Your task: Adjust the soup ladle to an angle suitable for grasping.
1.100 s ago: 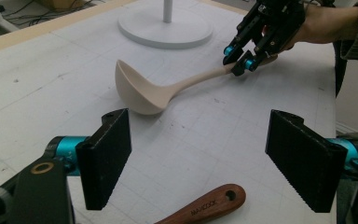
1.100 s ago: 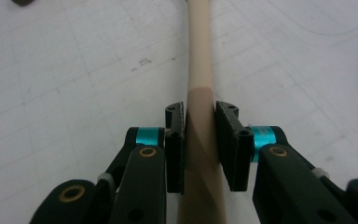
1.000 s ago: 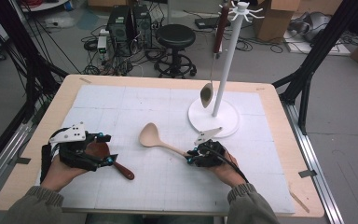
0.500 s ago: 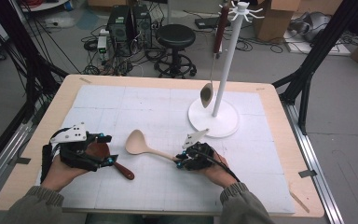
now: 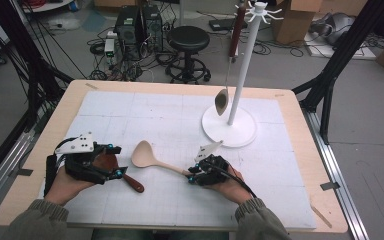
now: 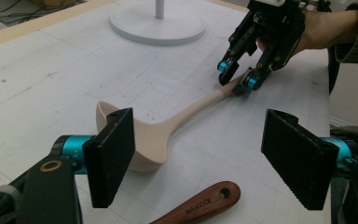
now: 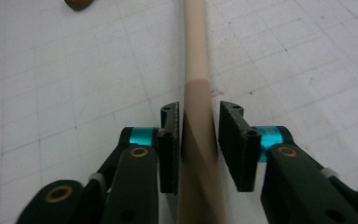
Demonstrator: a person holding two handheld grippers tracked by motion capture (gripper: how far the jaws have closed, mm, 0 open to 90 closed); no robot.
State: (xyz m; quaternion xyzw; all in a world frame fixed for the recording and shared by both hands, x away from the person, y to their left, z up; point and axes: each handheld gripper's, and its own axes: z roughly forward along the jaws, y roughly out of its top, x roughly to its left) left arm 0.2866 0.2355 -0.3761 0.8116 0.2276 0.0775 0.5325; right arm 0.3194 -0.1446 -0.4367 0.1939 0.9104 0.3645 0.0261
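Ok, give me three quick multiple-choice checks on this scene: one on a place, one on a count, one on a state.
1. Where is the beige ladle?
A. lying on the white mat
B. on the floor
C. on the stool

2. How many utensils hang from the white stand?
A. none
B. one
C. three

3. How do the left gripper's jaws stand?
A. shut on the ladle
B. shut on nothing
C. wide open

Answers:
1 A: the high view shows it flat on the mat.
2 B: a single spoon dangles beside the pole.
3 C: the left gripper view shows both pads far apart, pressing on nothing.
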